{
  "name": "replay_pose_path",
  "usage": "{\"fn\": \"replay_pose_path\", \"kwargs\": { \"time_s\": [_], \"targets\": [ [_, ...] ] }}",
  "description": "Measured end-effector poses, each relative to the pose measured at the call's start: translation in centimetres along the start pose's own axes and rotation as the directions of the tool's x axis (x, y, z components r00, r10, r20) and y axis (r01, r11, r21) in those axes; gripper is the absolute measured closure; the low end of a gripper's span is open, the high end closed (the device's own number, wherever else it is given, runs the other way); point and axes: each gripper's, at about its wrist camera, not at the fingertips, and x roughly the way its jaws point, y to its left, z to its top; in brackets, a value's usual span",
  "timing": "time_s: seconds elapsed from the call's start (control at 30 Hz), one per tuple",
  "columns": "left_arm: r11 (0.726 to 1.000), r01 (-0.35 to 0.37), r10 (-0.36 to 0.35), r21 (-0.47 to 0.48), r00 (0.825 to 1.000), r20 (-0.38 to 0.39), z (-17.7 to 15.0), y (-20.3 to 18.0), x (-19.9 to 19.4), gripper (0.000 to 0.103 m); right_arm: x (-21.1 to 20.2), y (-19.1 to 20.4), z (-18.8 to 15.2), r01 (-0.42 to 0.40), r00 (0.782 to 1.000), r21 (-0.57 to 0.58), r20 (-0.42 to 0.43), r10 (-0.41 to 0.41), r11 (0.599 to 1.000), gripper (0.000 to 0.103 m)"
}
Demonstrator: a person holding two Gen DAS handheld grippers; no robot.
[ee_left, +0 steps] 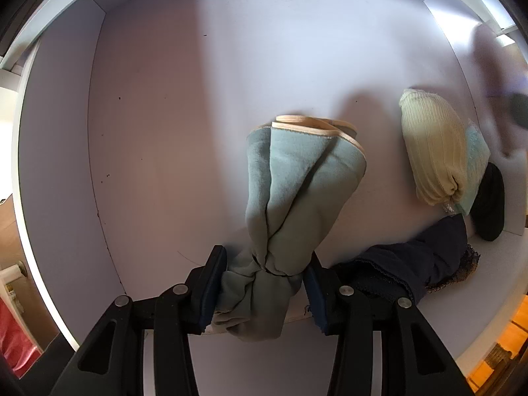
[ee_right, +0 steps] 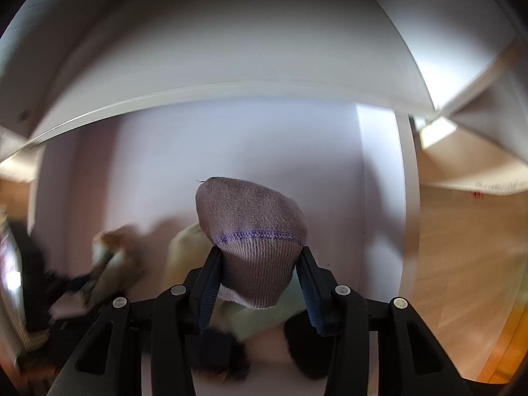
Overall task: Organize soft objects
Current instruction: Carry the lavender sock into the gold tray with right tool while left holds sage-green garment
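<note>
**Both Grippers Clamped on Cloth Over the White Drawer**

Left gripper (ee_left: 264, 280): pointed straight down into the white drawer (ee_left: 158, 132), pads pressed on the bunched, twisted middle of a pale green garment (ee_left: 297, 191). Hung from between the fingers (ee_left: 211, 290), with the cream-trimmed hem fanned out toward the drawer floor. Whether the hem touched the floor could not be told. Off to the right of that grip, along the drawer's right side, lay a rolled cream sock (ee_left: 432, 151), touching a light blue item (ee_left: 475, 161) behind it, then a black bundle (ee_left: 488, 204) against the wall. Nearer the gripper's right finger sprawled a navy garment (ee_left: 412, 267) with a lace edge. Left part of the drawer floor bare.

Right gripper (ee_right: 260, 274): tilted steeply down, closed on a rolled mauve sock (ee_right: 254, 231). Held by its ribbed cuff end between the two fingers (ee_right: 208, 283), the fuzzy rounded end with a purple stitch line sticking out forward past the fingertips. Seen above the drawer's right side; background heavily blurred. Beneath and behind the sock, only smeared shapes: a cream lump to the left, something pale green below.
</note>
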Motion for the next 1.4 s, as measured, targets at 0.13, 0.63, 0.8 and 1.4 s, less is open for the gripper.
{"fn": "replay_pose_path", "kwargs": {
  "time_s": [0.13,0.63,0.8,1.4],
  "targets": [
    [1.000,0.001,-0.001,-0.002,1.000,0.000,-0.1,-0.2,-0.1,0.056,-5.2,2.4,-0.8,-0.091,0.992,-0.136,0.075,0.102,0.987,0.058],
    [1.000,0.008,-0.008,-0.006,1.000,-0.001,-0.1,-0.1,0.1,0.056,-28.4,4.7,7.3,-0.165,0.846,-0.308,0.445,0.295,0.937,0.058],
    [1.000,0.012,-0.012,-0.007,1.000,-0.002,-0.1,-0.1,0.3,0.056,-26.4,4.6,12.0,-0.052,0.881,-0.280,0.440,0.176,0.959,0.058],
    [1.000,0.016,-0.016,-0.007,1.000,-0.003,0.3,-0.3,0.7,0.055,-17.2,6.7,16.7,0.188,0.939,-0.317,0.336,-0.075,0.930,0.052]
  ]
}}
